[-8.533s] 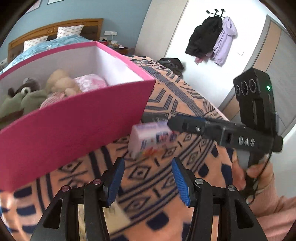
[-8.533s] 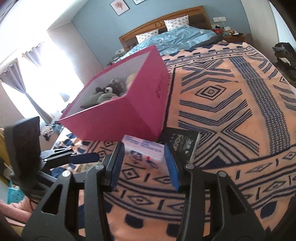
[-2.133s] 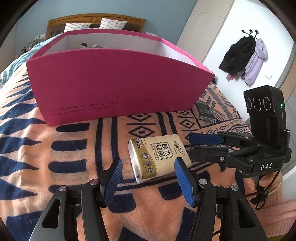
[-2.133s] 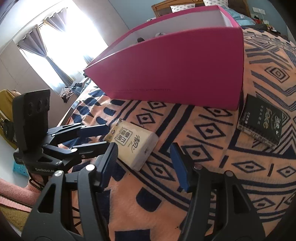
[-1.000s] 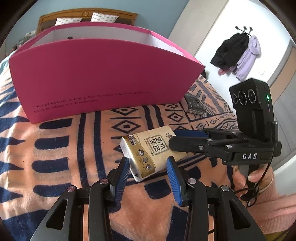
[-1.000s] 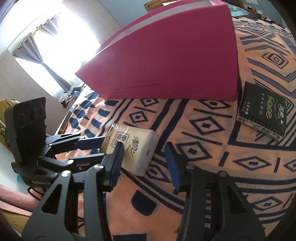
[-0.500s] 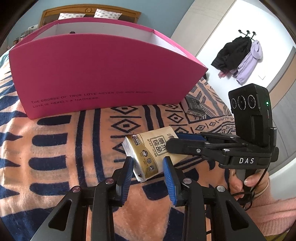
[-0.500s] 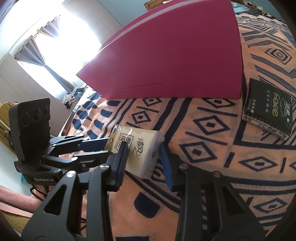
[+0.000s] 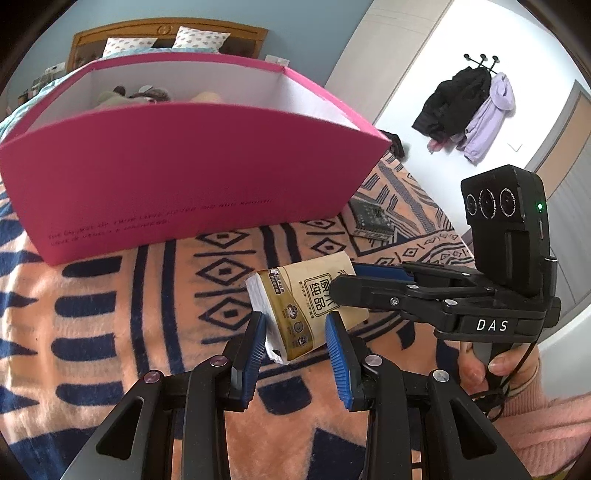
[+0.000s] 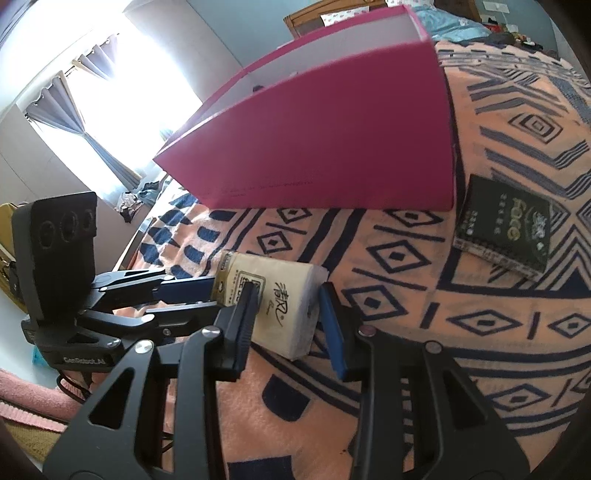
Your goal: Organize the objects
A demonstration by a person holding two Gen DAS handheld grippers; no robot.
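Plush toys (image 9: 147,94) inside the pink box (image 9: 184,177), left wrist view only

I am in a bedroom of a home. I work on a bed (image 9: 110,295) with a patterned blanket, a wooden headboard (image 9: 166,33) and pillows (image 9: 199,37); jackets (image 9: 469,110) hang on wall hooks, curtains (image 10: 92,147) frame a window.

The box (image 9: 192,184) is magenta outside, white inside. The blanket (image 9: 110,295) is peach with navy diamonds, stripes and dashes. The tissue pack (image 9: 306,302) is gold-tan with white ends and dark characters. The notebook (image 10: 506,229) near the blanket's right edge is black with green lettering. Gripper pads (image 9: 336,343) are blue on black frames.
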